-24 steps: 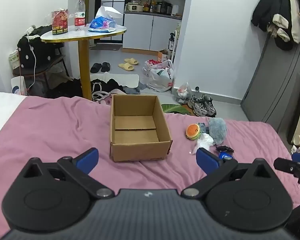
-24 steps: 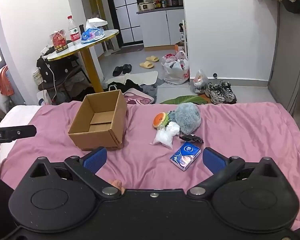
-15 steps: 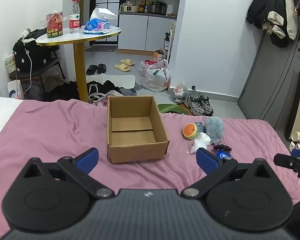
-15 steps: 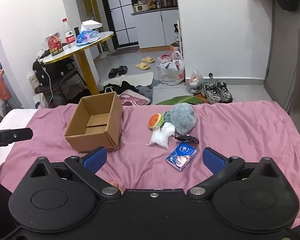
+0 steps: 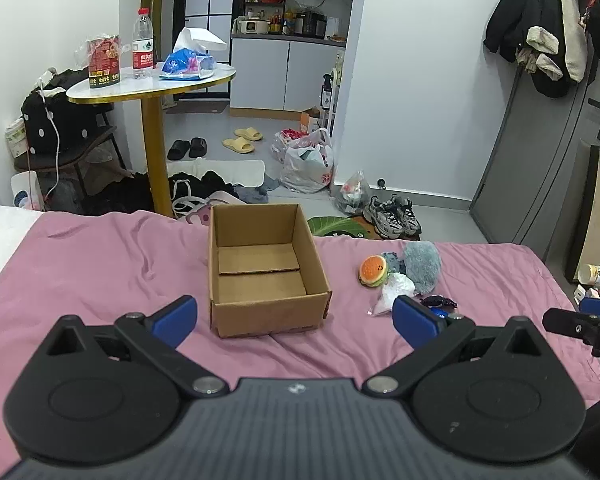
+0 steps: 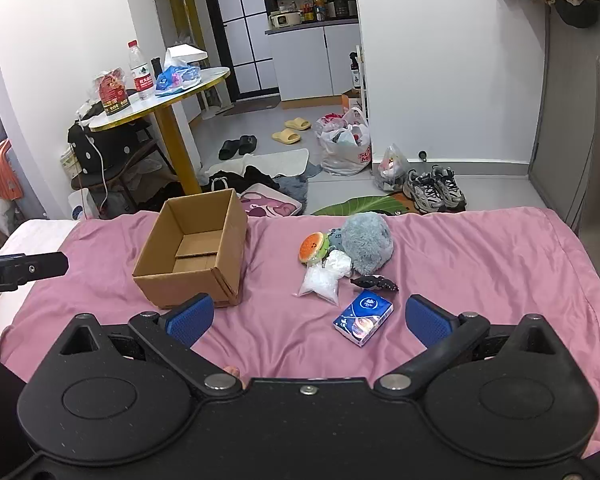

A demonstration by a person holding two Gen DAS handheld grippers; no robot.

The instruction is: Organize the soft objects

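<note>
Left gripper (image 5: 294,316) and right gripper (image 6: 308,318) were both spread wide, empty, over bare pink bedspread (image 6: 480,264). Tissue pack (image 6: 363,317) lay nearest; writing unreadable. Beyond: plush pile (image 6: 366,242), open cardboard box (image 6: 192,252) left, near the bed's far edge.

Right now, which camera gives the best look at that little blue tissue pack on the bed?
The right wrist view: the blue tissue pack lies fully visible there. In the left wrist view, only a blue sliver peeks past a finger of the left hand-held gripper.
</note>
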